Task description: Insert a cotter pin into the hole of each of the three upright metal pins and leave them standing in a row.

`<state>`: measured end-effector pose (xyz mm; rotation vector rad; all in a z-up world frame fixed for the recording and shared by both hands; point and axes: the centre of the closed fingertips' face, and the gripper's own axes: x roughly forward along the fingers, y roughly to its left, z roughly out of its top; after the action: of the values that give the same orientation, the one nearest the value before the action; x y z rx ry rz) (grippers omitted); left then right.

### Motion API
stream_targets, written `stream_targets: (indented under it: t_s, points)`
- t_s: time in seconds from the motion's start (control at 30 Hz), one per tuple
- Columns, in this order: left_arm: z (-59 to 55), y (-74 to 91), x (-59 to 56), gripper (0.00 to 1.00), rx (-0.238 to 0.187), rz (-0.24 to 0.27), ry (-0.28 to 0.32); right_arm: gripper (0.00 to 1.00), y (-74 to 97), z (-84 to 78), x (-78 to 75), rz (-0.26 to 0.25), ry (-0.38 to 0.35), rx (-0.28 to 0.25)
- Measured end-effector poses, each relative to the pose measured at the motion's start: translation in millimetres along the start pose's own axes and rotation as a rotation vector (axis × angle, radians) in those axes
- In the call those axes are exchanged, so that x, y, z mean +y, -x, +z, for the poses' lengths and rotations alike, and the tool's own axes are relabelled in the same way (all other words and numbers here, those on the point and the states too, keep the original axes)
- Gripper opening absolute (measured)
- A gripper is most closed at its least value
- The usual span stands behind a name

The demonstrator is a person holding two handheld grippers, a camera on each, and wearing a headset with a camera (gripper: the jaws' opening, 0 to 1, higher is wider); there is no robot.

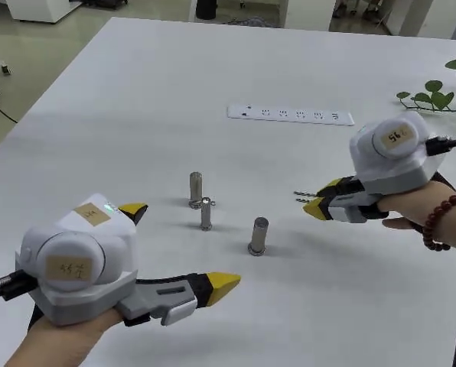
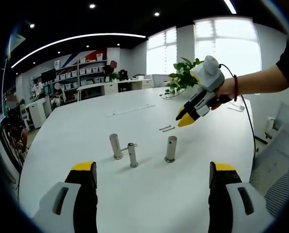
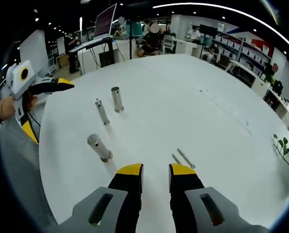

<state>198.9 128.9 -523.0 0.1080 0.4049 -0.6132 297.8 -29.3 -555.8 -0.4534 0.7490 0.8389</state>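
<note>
Right gripper (image 3: 155, 171) hovers just short of the two loose cotter pins (image 3: 183, 158), fingers slightly apart, probably lining up a grab; left gripper (image 1: 178, 245) fingers wide apart, empty.

Three metal pins (image 1: 258, 235) of bare, silvery metal with a soft sheen stand on a smooth, matt white table (image 1: 136, 115), beside thin grey wire cotter pins (image 1: 304, 196). The left gripper (image 1: 178, 245) and right gripper (image 1: 322, 196) have smooth white and grey plastic shells, yellow tips and tan paper labels (image 1: 92, 214). A bracelet (image 1: 434, 222) of glossy dark-red beads circles one wrist.
</note>
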Motion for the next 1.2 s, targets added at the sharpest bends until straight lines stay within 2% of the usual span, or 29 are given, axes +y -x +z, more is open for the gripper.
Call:
stream_targets:
  t_s: [0.2,0.3,0.43,0.53,0.63,0.7,0.87,1.2]
  points:
    - [-3.5,-2.1,-0.8,0.95,0.014,-0.006,0.001,0.16,-11.7,-1.9,-13.3,0.021,0.058,0.054]
    - [-4.2,-2.6,-1.7,0.95,0.016,-0.01,0.002,0.15,-17.1,-6.4,-22.3,0.014,0.095,0.089]
    - [-5.6,-3.2,-2.2,0.94,0.023,-0.013,0.003,0.14,-23.5,-11.2,-30.6,0.015,0.102,0.117]
    - [-6.1,-3.9,-2.7,0.94,0.025,-0.014,0.004,0.14,-28.1,-14.2,-33.4,0.033,0.071,0.123]
    - [-7.6,-4.8,-2.7,0.94,0.032,-0.015,0.002,0.13,-38.8,-19.9,-48.6,0.038,0.069,0.146]
    - [-8.2,-5.2,-2.7,0.93,0.035,-0.014,0.001,0.13,-42.4,-23.7,-52.4,0.041,0.063,0.158]
    - [-10.2,-6.0,-4.1,0.93,0.043,-0.02,0.001,0.12,-47.4,-31.0,-56.1,0.043,0.065,0.182]
    - [-10.7,-6.4,-3.7,0.91,0.046,-0.021,0.002,0.1,-48.3,-35.3,-48.7,0.062,0.075,0.206]
